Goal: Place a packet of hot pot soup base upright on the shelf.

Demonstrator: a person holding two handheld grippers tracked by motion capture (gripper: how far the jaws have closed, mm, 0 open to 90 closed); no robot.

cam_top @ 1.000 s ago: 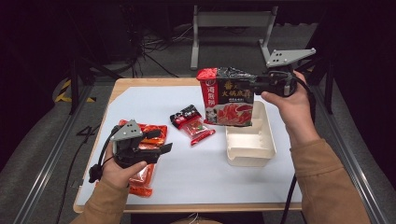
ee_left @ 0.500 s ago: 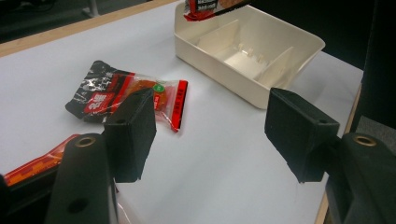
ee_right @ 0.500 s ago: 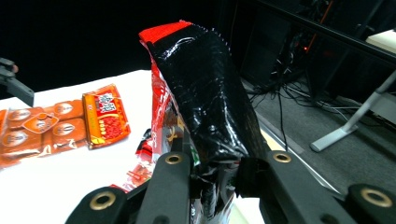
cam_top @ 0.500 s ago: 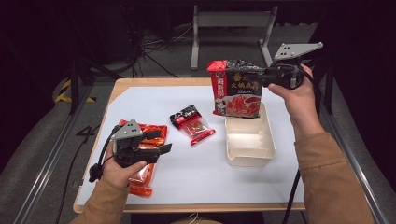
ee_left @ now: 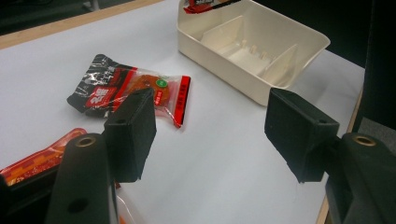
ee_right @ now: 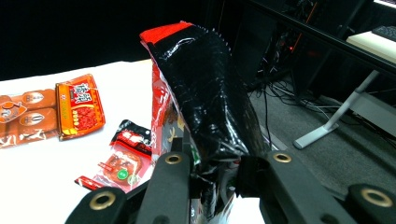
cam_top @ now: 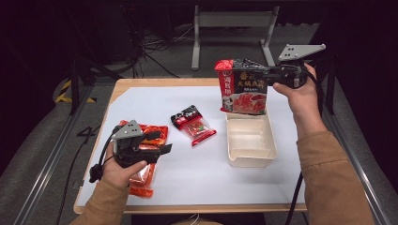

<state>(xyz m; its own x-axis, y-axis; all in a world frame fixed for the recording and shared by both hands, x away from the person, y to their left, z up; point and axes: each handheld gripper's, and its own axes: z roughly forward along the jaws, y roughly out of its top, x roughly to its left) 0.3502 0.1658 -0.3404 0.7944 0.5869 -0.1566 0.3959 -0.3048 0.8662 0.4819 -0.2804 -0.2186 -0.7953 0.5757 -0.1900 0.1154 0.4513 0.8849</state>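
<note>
My right gripper (cam_top: pixel 268 73) is shut on the top edge of a tall red and black food bag (cam_top: pixel 242 88), which hangs over the far end of a cream divided tray (cam_top: pixel 251 162). Along that gripper's own jaws, the bag (ee_right: pixel 205 98) is pinched between them (ee_right: pixel 215 178). My left gripper (cam_top: pixel 160 143) stands open and low over flat orange packets (cam_top: pixel 143 174) at the table's left. Its jaws (ee_left: pixel 215 133) hold nothing and point toward a small black and red sachet (ee_left: pixel 130 88) and the tray (ee_left: pixel 219 65).
The sachet (cam_top: pixel 193 123) lies mid-table between the orange packets and the tray. A white mat (cam_top: pixel 202 178) covers the wooden table. Dark floor, cables and a metal stand lie beyond the far edge. The orange packets (ee_right: pixel 79 109) and sachet (ee_right: pixel 123 163) also appear below the bag.
My right gripper has carried the bag to the right and a little higher, over the tray's far end. The left gripper has stayed in place.
</note>
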